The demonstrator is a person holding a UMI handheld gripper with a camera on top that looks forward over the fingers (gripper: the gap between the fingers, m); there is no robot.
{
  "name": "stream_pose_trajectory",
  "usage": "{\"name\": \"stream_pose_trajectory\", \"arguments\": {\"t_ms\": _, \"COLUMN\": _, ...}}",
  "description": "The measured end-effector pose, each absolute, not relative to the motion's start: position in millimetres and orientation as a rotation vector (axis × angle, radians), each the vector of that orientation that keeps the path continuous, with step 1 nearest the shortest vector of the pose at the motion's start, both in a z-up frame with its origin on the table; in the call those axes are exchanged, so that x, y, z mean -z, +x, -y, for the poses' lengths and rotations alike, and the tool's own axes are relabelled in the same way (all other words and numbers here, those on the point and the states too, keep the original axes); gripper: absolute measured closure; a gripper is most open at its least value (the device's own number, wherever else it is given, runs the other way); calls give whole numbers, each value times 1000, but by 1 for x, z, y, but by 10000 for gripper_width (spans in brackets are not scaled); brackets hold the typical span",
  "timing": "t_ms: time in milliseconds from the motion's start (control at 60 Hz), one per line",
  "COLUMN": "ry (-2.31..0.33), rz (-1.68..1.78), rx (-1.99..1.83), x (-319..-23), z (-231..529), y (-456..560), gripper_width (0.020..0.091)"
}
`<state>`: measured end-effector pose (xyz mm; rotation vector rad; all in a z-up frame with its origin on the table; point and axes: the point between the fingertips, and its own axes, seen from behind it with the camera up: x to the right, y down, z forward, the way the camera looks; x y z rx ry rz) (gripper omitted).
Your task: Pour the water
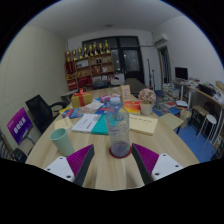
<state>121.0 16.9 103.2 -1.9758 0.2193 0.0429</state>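
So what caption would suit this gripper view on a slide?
Open jaws' gripper approaches a clear bottle on a cluttered round table, green cup nearby.

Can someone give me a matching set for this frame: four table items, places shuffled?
Things:
1. clear water bottle
2. green cup
3. orange bottle
4. brown paper envelope

Places:
A. far across the wooden table, near the shelves
B. just ahead of the hand-held gripper, in line with the gap between its open fingers
C. left of the clear bottle, near the table edge
D. right of the clear bottle, lying flat

Pairs: 1-B, 2-C, 3-A, 4-D
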Motion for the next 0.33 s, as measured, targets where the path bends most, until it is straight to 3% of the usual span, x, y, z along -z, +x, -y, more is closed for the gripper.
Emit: {"name": "stream_pose_trajectory", "arguments": {"t_ms": 333, "ry": -1958, "rz": -210, "rx": 197, "x": -214, "z": 137, "y": 29, "gripper_width": 281}}
